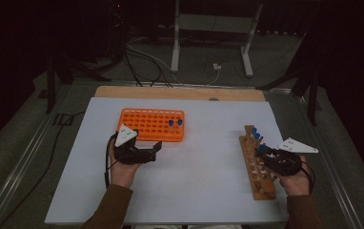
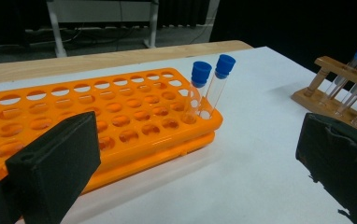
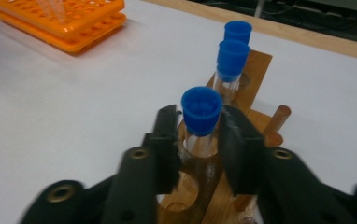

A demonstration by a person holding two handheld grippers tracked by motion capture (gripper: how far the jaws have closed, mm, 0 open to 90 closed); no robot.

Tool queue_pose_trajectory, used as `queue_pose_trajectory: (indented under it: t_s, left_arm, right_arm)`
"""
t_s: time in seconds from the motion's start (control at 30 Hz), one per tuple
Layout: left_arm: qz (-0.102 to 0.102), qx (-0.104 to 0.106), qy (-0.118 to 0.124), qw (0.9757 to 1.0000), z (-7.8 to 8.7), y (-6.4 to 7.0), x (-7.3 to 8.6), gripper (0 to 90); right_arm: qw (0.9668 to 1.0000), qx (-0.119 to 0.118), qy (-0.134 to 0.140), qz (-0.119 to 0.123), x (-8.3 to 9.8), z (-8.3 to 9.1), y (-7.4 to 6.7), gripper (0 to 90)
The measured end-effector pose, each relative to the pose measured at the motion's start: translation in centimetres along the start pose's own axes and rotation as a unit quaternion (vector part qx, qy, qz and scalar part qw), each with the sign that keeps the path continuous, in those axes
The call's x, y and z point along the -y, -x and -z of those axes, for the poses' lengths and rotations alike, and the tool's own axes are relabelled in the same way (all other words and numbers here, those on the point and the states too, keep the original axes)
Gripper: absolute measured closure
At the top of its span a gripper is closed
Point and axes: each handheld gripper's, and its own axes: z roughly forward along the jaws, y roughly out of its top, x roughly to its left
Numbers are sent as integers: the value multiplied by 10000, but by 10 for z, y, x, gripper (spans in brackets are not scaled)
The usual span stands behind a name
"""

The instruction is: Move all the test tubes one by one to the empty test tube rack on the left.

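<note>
Clear tube (image 3: 200, 140) w/ blue cap, upright in wooden rack (image 3: 256, 70); right tool (image 3: 197, 140) pinching it.

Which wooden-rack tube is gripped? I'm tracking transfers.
The nearest tube: the right gripper clamps it below its cap; the two behind stand free.

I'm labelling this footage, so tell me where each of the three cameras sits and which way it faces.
High view: above the person's side, looking forward and down on the table; both forearms, left gripper, right gripper.
Left gripper view: along its open jaws toward the orange rack.
Right gripper view: along its jaws, closed on a blue-capped tube in the wooden rack.
Shared: both gripper views show both racks.
</note>
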Motion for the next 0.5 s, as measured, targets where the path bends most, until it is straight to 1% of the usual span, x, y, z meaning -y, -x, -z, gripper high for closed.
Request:
queue_pose_trajectory:
  t_s: [0.1, 0.13, 0.27, 0.37, 0.5]
  left_arm:
    - [-50, -55, -34, 10000, -1, 0, 1, 8]
    - [-68, -71, -44, 9999, -1, 0, 1, 8]
    - [-71, -71, -62, 9999, -2, 0, 2, 8]
    - [-97, -90, -87, 9999, -3, 0, 2, 8]
    - [-103, -96, -94, 9999, -4, -1, 3, 8]
  right_arm:
    - [9999, 121, -25, 15, -1, -3, 1, 755]
    - [9999, 103, -35, -8, -1, -4, 0, 758]
    - [9999, 151, -25, 17, -2, -8, 0, 760]
    - [9998, 185, 0, -44, -3, -12, 0, 762]
    - [9998, 186, 26, -59, -3, -13, 1, 757]
